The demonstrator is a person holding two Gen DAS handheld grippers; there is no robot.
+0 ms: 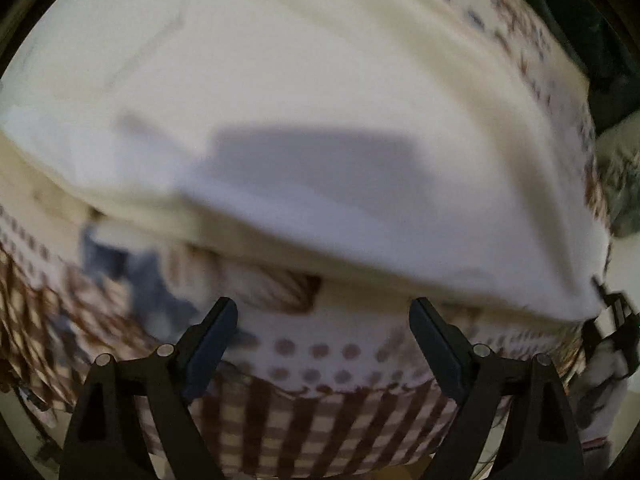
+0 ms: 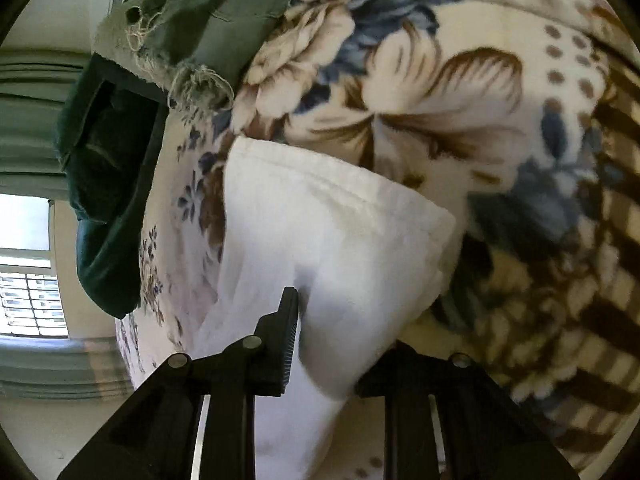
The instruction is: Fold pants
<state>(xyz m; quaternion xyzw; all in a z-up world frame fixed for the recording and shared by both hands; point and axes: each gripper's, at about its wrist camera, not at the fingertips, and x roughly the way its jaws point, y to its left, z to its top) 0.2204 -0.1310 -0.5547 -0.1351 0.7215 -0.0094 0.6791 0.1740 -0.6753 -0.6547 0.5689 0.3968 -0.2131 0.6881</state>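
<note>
Floral blanket (image 2: 460, 92), white pants (image 2: 320, 220) in right gripper (image 2: 340, 320), left gripper (image 1: 324, 308) wide

A floral patterned blanket (image 2: 460, 92) covers the surface, with green frayed garments (image 2: 192, 40) piled beside a window (image 2: 28, 280).

White pants (image 2: 332, 232), hemmed end visible, spread flat, slightly wrinkled

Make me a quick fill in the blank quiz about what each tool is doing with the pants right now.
1. The left tool is ____, with nothing between its fingers.
2. The right tool grips the ____ pants.
3. The pants lie on a ____ blanket.
4. The frayed garment beyond the blanket is ____.

Missing words: open; white; floral; green
</note>
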